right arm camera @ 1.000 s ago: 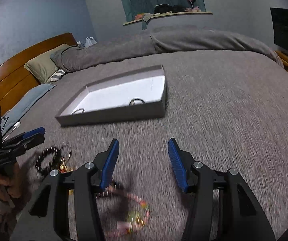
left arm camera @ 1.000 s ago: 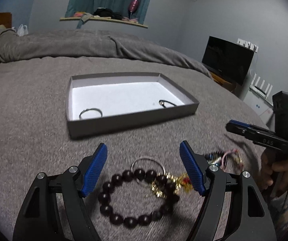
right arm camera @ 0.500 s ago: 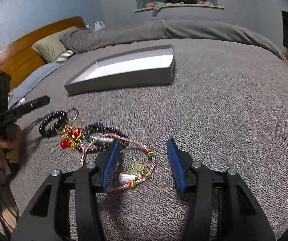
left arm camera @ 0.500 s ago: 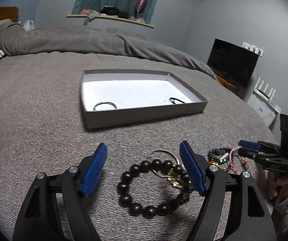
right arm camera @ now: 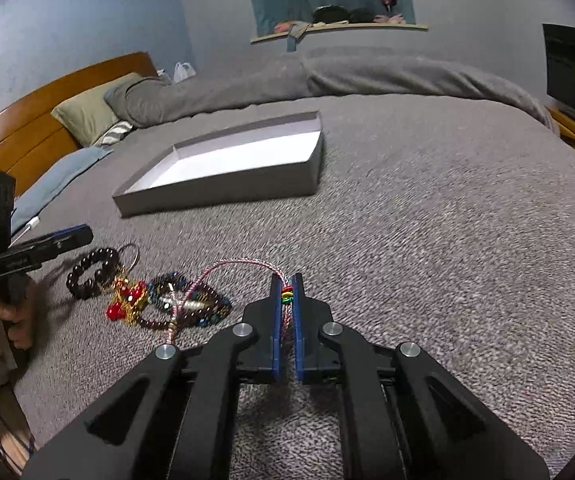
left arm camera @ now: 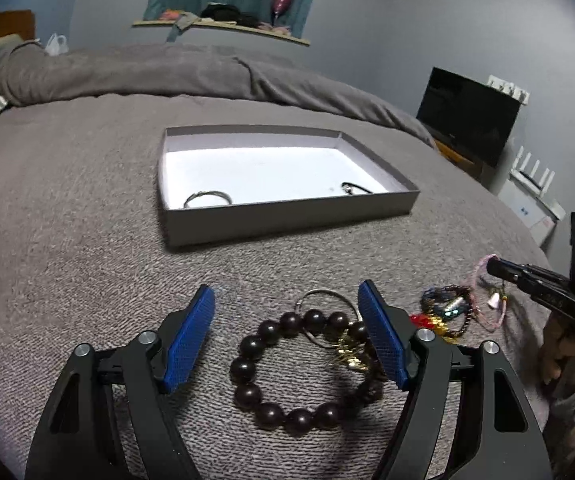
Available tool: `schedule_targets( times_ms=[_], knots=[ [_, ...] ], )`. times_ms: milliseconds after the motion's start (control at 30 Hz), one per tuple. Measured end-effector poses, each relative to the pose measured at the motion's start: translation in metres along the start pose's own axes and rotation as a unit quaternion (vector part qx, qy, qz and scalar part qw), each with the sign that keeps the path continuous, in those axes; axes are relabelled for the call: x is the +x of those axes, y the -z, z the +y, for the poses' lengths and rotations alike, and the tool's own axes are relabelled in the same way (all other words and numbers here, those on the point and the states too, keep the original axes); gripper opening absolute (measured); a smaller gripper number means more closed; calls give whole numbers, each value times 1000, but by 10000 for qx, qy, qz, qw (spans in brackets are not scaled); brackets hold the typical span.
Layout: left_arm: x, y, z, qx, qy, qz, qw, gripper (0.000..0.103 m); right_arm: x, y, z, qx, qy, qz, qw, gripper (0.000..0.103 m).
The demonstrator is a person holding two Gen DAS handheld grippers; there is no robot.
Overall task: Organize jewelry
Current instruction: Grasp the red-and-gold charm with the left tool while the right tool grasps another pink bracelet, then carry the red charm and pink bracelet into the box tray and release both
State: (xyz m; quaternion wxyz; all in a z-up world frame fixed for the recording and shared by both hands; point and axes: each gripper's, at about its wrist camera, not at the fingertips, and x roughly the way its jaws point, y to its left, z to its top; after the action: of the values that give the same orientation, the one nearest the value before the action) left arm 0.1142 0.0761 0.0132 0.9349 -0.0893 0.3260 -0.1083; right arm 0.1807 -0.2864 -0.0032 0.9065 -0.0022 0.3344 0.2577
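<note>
Across the grey bedspread (left arm camera: 67, 240), which fills most of both views, a shallow grey cardboard box (left arm camera: 287, 216) with a white floor serves as the landmark, lying open-topped in the middle of the bed. Inside that box, a thin metal bangle (left arm camera: 207, 199) rests against the near wall toward its left corner, and a smaller dark ring-like piece (left arm camera: 353, 189) lies near its right corner. Nearer the cameras than the box, well apart from it, the left gripper (left arm camera: 286, 330) hangs over the bedspread with its blue pads spread wide and nothing between them; a dark wooden bead bracelet (left arm camera: 287, 372) lies on the fabric under the gap, overlapping a thin silver hoop (left arm camera: 329, 296) and a gold charm cluster (left arm camera: 349, 356) at its right side. Right of the bead bracelet, still on the near side of the box, sits a tangle of dark multicoloured bead strands (right arm camera: 191, 306) with a red and gold ornament (right arm camera: 127, 298) beside it. The right gripper (right arm camera: 286, 292) has its pads pressed together on a pink braided cord bracelet (right arm camera: 239, 265), pinching it at a stack of small coloured beads, and the cord arcs from the tips back down to the tangle.
</note>
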Motion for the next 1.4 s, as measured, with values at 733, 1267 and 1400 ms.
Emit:
schedule_targets(
  times_ms=[733,1267,1400],
  knots=[
    [37,23,-90,1779,821,702,9781,35,-7,-1,0,-4,-90,-35,10000,5],
    [37,29,-87,2009,728,803,9736,33,-8,-2,0,8,-105,-43,9999,5],
    [35,27,-88,2025,696,765,9738,21,-8,-2,1,0,-103,-41,9999,5]
  ],
)
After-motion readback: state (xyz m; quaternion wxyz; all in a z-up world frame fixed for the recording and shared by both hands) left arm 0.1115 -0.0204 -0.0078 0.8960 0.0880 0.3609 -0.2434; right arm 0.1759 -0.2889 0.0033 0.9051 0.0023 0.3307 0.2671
